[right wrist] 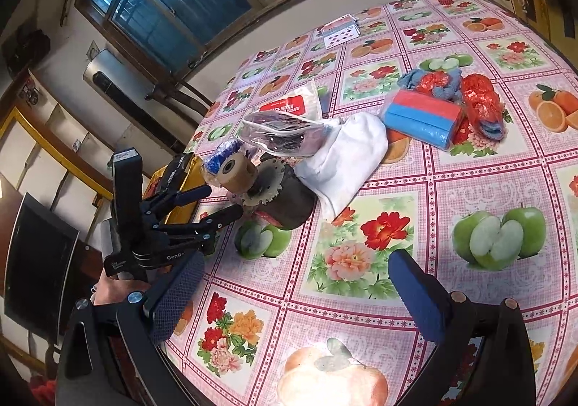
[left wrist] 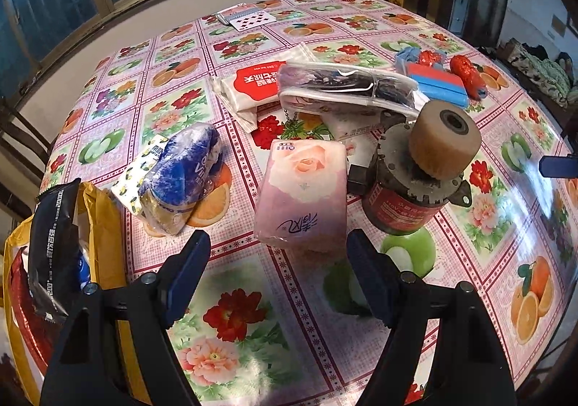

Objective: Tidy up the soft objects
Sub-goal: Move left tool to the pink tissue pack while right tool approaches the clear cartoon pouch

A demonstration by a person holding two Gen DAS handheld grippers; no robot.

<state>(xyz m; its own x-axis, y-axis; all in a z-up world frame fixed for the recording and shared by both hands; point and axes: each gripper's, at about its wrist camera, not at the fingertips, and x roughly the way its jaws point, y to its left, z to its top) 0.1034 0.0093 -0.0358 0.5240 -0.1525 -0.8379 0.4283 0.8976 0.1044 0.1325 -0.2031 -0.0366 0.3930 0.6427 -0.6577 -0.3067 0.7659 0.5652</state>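
My left gripper (left wrist: 278,263) is open just in front of a pink rose-print tissue pack (left wrist: 303,189) lying on the table. Left of it lies a blue-and-white tissue pack (left wrist: 184,175). Farther back are a red-and-white tissue pack (left wrist: 253,81) and a clear pouch of cables (left wrist: 346,84). My right gripper (right wrist: 300,294) is open and empty above the flowered tablecloth. In the right wrist view the left gripper (right wrist: 213,203) stands open at the table's left edge. A white soft bundle (right wrist: 346,156) and a blue-and-red pack (right wrist: 422,117) lie beyond.
A heavy motor (left wrist: 415,182) with a tan roller stands right of the pink pack. A yellow bag (left wrist: 101,225) holding a black packet (left wrist: 50,247) hangs at the table's left edge. Red mesh items (right wrist: 480,95) and playing cards (right wrist: 339,34) lie farther back.
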